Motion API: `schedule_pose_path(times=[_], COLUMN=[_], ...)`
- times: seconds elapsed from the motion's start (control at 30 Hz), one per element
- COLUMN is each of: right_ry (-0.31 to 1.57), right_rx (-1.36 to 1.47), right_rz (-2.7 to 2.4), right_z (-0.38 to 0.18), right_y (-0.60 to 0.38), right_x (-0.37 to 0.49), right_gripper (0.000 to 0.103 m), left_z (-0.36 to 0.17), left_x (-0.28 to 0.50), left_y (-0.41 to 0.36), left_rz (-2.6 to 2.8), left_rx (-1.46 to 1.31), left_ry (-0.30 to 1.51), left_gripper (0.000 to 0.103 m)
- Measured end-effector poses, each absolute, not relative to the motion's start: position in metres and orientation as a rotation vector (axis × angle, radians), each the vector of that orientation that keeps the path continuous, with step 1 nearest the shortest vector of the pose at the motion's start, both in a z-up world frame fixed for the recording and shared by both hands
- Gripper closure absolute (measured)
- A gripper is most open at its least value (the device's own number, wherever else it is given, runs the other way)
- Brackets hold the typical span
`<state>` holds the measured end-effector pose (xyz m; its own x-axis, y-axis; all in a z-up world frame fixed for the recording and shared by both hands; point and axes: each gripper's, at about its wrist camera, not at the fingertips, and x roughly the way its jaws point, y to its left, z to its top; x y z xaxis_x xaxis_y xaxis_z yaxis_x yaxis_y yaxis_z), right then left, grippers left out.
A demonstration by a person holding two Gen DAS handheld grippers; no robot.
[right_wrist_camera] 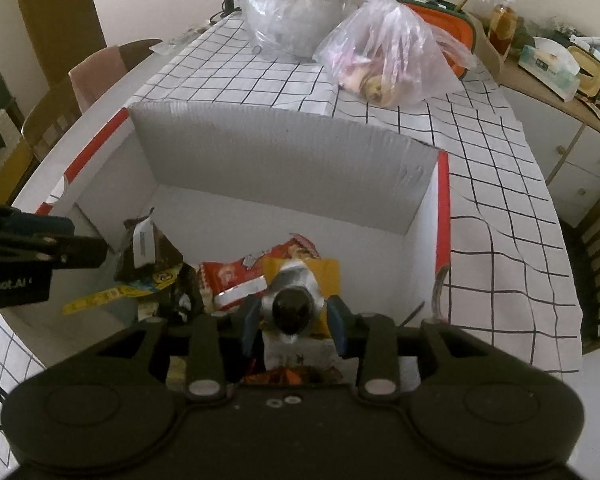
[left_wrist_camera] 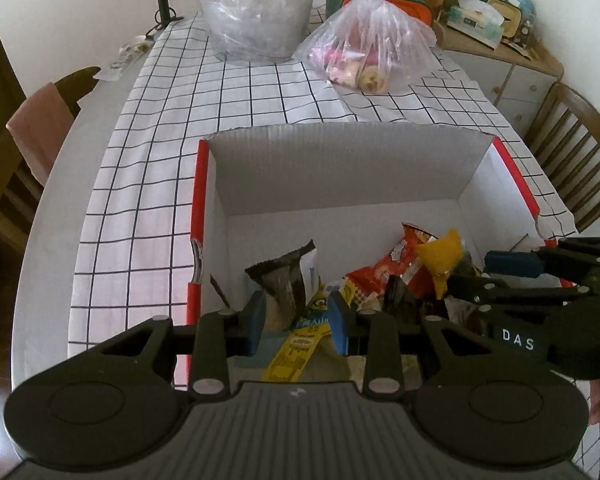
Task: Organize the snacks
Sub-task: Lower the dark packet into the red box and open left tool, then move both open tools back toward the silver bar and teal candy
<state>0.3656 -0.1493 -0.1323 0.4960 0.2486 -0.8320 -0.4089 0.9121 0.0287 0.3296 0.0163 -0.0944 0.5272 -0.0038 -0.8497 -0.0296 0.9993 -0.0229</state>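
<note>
Currently both hand-held grippers work inside the box (left_wrist_camera: 340,168) near the desk's front edge: left hand-held gripper (left_wrist_camera: 298,314) clamps a dark packet (left_wrist_camera: 284,280), right hand-held gripper (right_wrist_camera: 294,318) clamps a yellow packet (right_wrist_camera: 300,280). Advisable: lift each straight up, avoiding neighbouring snacks.

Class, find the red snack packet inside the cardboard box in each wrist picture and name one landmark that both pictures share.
Left wrist view: the red snack packet lies right of centre, in the box, behind the yellow packet.
Right wrist view: it lies at centre, just ahead of the right claw.
Shared landmark: the pink plastic bag on the checked cloth beyond the box.
</note>
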Motion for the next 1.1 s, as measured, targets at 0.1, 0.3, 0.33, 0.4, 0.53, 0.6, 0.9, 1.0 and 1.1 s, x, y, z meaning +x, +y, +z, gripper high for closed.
schedule_pose_path(times=[0.1,0.3,0.33,0.4,0.53,0.6,0.9,1.0,1.1], right_ry=[0.965,0.925,0.916,0.893,0.853,0.833,0.760,0.746,0.740], right_rx=[-0.166,-0.121,-0.115,-0.108,-0.093,-0.086,-0.071,-0.070,-0.066], right_rz=[0.415,0.449,0.457,0.471,0.500,0.516,0.598,0.624,0.644], right_z=[-0.127,-0.103,-0.097,-0.087,-0.067,-0.058,-0.027,-0.021,-0.018], right_y=[-0.152,-0.164,-0.166,-0.170,-0.178,-0.182,-0.195,-0.198,-0.201], right_x=[0.364,0.351,0.348,0.341,0.325,0.317,0.277,0.264,0.253], right_gripper=[0.056,0.050,0.049,0.046,0.040,0.038,0.023,0.017,0.013], left_z=[-0.091,-0.072,-0.068,-0.061,-0.045,-0.038,-0.010,-0.006,-0.004], left_x=[0.325,0.310,0.307,0.300,0.284,0.276,0.232,0.217,0.202], left_y=[0.014,0.007,0.006,0.002,-0.006,-0.009,-0.023,-0.026,-0.027], left_rz=[0.016,0.016,0.016,0.017,0.021,0.024,0.060,0.078,0.098], left_rx=[-0.035,-0.041,-0.041,-0.043,-0.053,-0.055,-0.067,-0.073,-0.076], left_ry=[1.010,0.977,0.970,0.956,0.921,0.906,0.845,0.836,0.827], left_gripper=[0.070,0.068,0.068,0.066,0.057,0.056,0.045,0.043,0.037])
